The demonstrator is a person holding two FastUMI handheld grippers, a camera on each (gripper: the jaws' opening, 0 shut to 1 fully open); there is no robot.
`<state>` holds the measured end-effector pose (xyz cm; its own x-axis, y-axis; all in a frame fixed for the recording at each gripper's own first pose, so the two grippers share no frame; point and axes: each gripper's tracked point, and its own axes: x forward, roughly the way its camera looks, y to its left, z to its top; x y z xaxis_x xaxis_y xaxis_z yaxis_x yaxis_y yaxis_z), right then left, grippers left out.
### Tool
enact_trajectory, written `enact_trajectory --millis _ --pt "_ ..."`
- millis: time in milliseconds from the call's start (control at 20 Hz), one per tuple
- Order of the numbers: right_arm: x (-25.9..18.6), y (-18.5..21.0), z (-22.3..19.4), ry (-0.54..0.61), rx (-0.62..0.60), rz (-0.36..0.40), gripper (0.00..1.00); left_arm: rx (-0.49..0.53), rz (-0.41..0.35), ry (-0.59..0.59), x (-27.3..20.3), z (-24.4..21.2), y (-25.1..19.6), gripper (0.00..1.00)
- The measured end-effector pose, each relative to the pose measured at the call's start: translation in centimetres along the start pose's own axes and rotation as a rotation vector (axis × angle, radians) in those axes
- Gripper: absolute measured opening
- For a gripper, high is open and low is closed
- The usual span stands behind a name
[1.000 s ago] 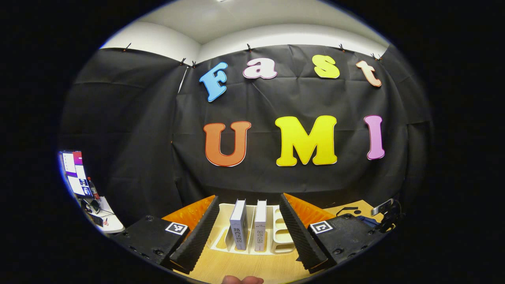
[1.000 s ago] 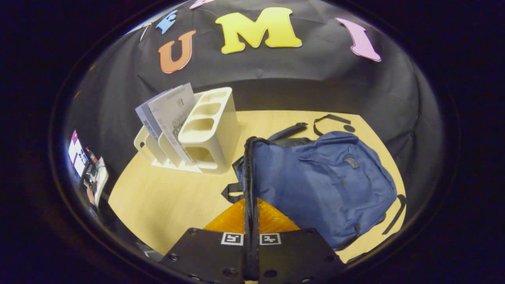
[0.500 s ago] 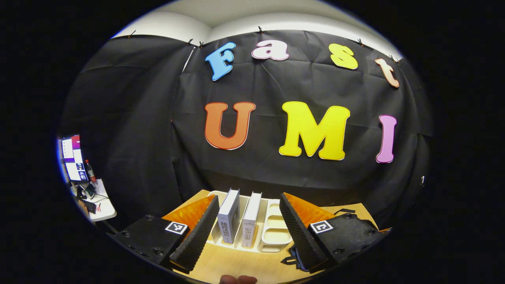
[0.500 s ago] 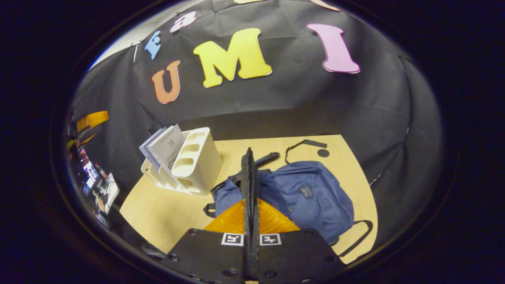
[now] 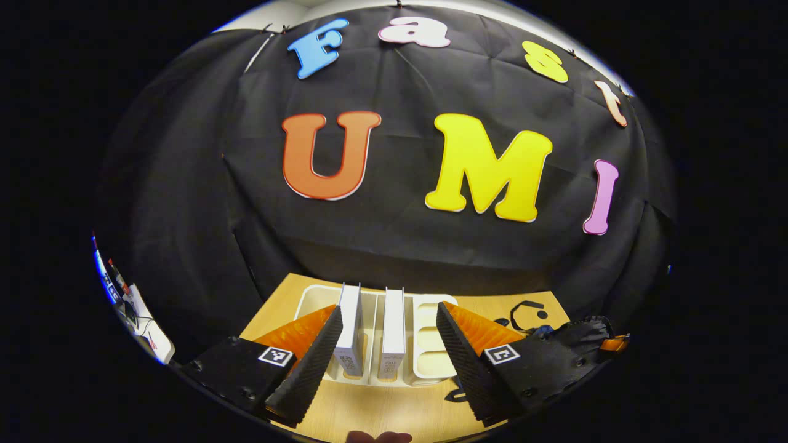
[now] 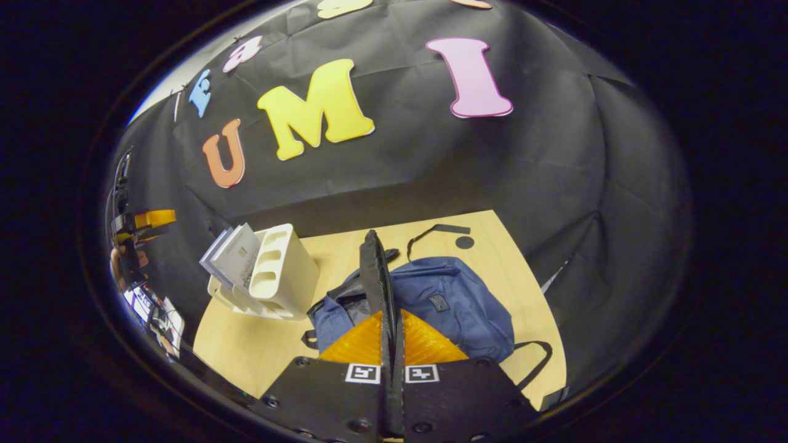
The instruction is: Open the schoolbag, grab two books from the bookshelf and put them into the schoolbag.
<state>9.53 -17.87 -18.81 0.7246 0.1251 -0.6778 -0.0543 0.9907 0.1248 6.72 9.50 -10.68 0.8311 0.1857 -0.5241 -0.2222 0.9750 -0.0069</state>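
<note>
Left claw [image 5: 386,363] is gaping wide, gripping nothing, w/ two books sitting between its fingers and just ahead. Left book [image 5: 349,329] and right book [image 5: 393,329] are standing upright in the rack [image 5: 431,326], spines facing the claw, long axes vertical, side by side but apart; left book is sitting close by the left finger, right book more central. Rack is resting on the table [image 5: 381,412], its slots running away from the claw. Right claw [image 6: 383,277] is sitting w/ fingers pressed together; can't tell if anything is pinched between them. Bag [image 6: 455,307] is lying flat on the table [image 6: 246,344] just ahead and below this claw, long axis running away to the right, mouth end gaping toward the rack. Right gripper view is giving the rack [image 6: 277,277] from the side, ahead-left of the claw, books [image 6: 234,258] leaning over it; also the left claw [image 6: 144,220] far left. Left gripper view is giving the spines head-on.
</note>
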Motion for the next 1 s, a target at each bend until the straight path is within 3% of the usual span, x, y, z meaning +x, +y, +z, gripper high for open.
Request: enact_trajectory --millis 150,550,800,1000 --pt "-0.5 -0.4 0.3 -0.01 0.045 -0.035 0.02 -0.015 -0.064 0.133 2.5 -0.6 0.5 0.97" --pt "-0.4 -1.9 -0.4 0.001 0.109 -0.108 0.0 0.123 -0.166 0.548 9.6 -5.4 -1.5 0.98" --pt "-0.5 -2.3 -0.1 -0.003 0.092 -0.125 0.0 0.119 -0.131 0.796 12.7 -9.0 -1.2 0.98" --pt "-0.5 -2.6 -0.4 -0.003 0.093 -0.124 0.0 0.135 -0.077 0.874 14.0 -10.9 -0.6 0.98"
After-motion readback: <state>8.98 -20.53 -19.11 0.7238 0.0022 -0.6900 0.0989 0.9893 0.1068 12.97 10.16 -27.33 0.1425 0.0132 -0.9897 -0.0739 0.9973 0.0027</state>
